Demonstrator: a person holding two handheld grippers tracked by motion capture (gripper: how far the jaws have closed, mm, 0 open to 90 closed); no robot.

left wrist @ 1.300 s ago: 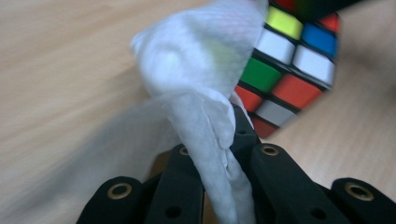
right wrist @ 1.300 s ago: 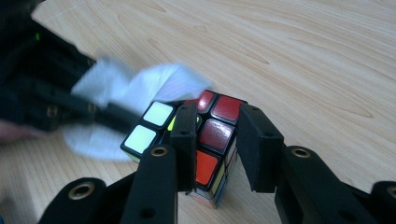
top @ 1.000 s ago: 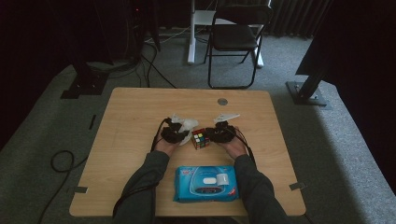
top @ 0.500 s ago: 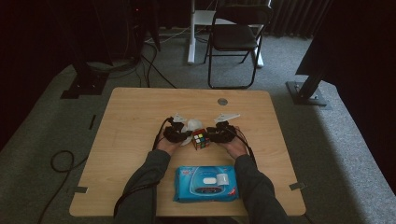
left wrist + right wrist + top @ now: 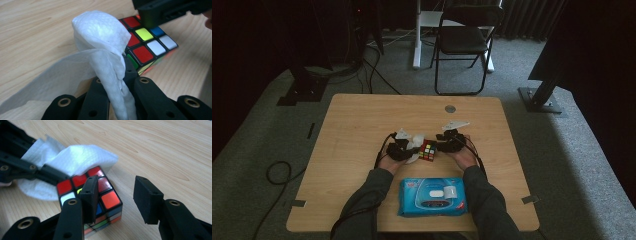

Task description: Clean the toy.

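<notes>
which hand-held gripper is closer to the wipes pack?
Neither clearly. Left hand-held gripper and right hand-held gripper both sit beyond the wipes pack, flanking the Rubik's cube; the left one holds a wipe against the cube.

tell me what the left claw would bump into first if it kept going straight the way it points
Most likely the Rubik's cube: the left claw, shut on a white wet wipe, points at it, with the wipe's folded end leading. Whether the wipe already touches the cube is unclear.
</notes>
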